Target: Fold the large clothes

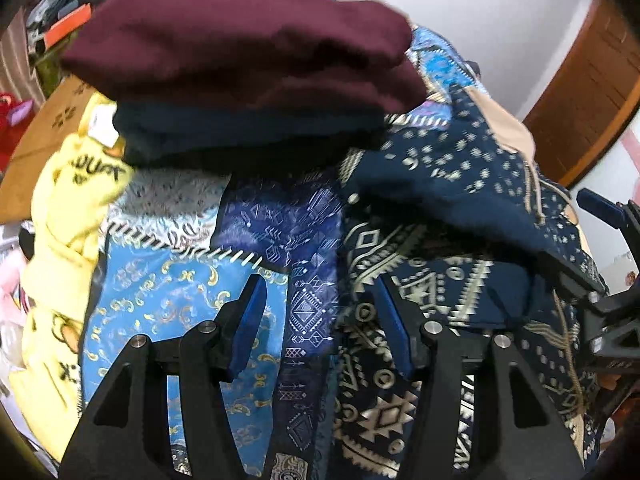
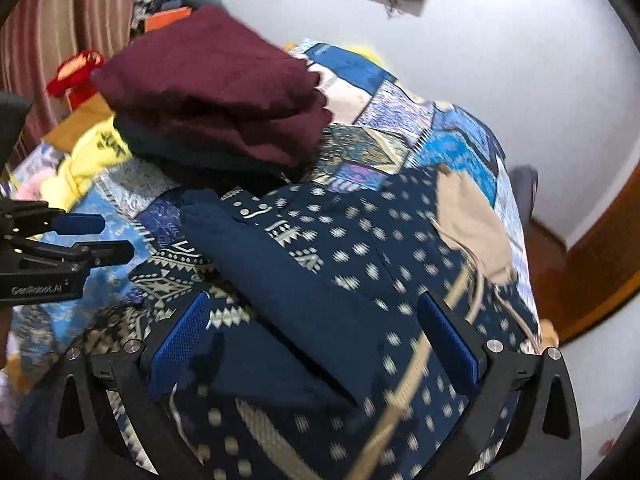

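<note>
We are hovering both gripper sets, left gripper (image 1: 320,312) and right gripper (image 2: 316,340), open and empty over the patterned navy garment (image 2: 320,248); grabbing one layer risks unravelling the fold

Each camera sits behind its claw, tilted steeply down, close over the bed (image 1: 180,300). Both views share the maroon folded stack (image 1: 240,40) ahead.

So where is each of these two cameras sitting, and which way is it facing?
Left wrist: on the left gripper, aimed down at the patterned navy garment on the patchwork bedspread; the right gripper shows at its right edge.
Right wrist: on the right gripper, jaws open over that garment; the left gripper shows at left.
Both share the folded maroon garment.
</note>
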### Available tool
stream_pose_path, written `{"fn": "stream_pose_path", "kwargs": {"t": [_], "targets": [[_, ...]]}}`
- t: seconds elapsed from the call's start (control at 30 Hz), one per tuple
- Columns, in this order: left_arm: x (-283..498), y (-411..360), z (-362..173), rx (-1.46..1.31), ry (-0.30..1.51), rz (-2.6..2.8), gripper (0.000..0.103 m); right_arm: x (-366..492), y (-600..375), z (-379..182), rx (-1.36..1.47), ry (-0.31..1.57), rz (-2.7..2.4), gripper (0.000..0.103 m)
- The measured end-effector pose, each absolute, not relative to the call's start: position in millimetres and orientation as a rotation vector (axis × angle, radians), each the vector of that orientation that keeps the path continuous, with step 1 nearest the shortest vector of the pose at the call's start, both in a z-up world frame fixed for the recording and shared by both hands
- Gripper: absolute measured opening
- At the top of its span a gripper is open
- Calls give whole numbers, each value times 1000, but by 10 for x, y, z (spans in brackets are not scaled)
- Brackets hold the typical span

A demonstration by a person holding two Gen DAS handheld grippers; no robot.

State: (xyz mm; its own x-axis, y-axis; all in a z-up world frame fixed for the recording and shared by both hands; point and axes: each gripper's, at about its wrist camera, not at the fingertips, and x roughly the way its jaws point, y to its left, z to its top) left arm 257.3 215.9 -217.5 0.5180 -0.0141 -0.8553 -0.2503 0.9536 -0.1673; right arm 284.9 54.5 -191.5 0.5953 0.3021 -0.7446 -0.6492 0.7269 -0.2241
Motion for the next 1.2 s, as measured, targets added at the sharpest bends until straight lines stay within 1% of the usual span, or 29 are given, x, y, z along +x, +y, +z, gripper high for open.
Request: {"fn": "stream_pose_path", "kwargs": {"t": [0.07, 0.1, 0.13, 0.17, 0.2, 0.23, 0.27, 0.3, 0.33, 0.4, 0.6, 0.7, 0.87, 0.97, 1.0, 1.03, 1.07, 1.13, 1.2], "targets": [[2632, 2147, -2282, -288, 1038, 148, 55, 2905, 638, -1995, -540, 755, 583, 91], [2661, 2142, -2327, -291, 1045, 145, 55, 2968, 699, -2065, -546, 783, 602, 78], [2684, 2133, -2357, -294, 1051, 143, 55, 3005, 726, -2088, -546, 804, 617, 59], [2715, 2118, -2397, -298, 1058, 138, 55, 3055, 745, -2122, -536, 834, 638, 50], [2744, 2100, -2433, -301, 1066, 133, 55, 3127, 747, -2153, -517, 869, 662, 38], [2768, 2089, -2458, -299, 1071, 129, 55, 3198, 723, -2160, -493, 893, 669, 29], [2793, 2064, -2485, -294, 1077, 126, 55, 3241, 685, -2134, -469, 901, 670, 25], [2811, 2046, -2504, -288, 1081, 122, 55, 3278, 642, -2098, -441, 905, 676, 18], [2828, 2014, -2529, -282, 1086, 116, 55, 3326, 559, -2028, -395, 908, 686, 13], [2855, 1957, -2590, -271, 1102, 116, 55, 3366, 406, -1859, -341, 881, 678, 11], [2877, 1827, -2619, -213, 1115, 139, 55, 3463, -244, -1370, -247, 774, 555, 10], [2876, 1819, -2626, -231, 1121, 139, 55, 3431, -688, -1256, -220, 735, 448, 10], [2854, 1832, -2586, -248, 1142, 140, 55, 3376, -1196, -1341, -210, 804, 369, 11], [2808, 1834, -2417, -249, 1125, 124, 55, 3357, -1325, -1436, -191, 878, 396, 13], [2813, 1815, -2337, -250, 1110, 118, 55, 3344, -1339, -1460, -176, 898, 414, 17], [2824, 1797, -2260, -251, 1096, 112, 55, 3339, -1343, -1472, -166, 905, 426, 26], [2844, 1762, -2167, -253, 1077, 101, 55, 3319, -1321, -1481, -158, 905, 437, 32], [2901, 1689, -2009, -271, 1040, 57, 55, 3274, -1277, -1472, -153, 885, 437, 61], [3011, 1612, -1888, -312, 1018, -4, 56, 3222, -1230, -1460, -167, 849, 405, 77]]}}
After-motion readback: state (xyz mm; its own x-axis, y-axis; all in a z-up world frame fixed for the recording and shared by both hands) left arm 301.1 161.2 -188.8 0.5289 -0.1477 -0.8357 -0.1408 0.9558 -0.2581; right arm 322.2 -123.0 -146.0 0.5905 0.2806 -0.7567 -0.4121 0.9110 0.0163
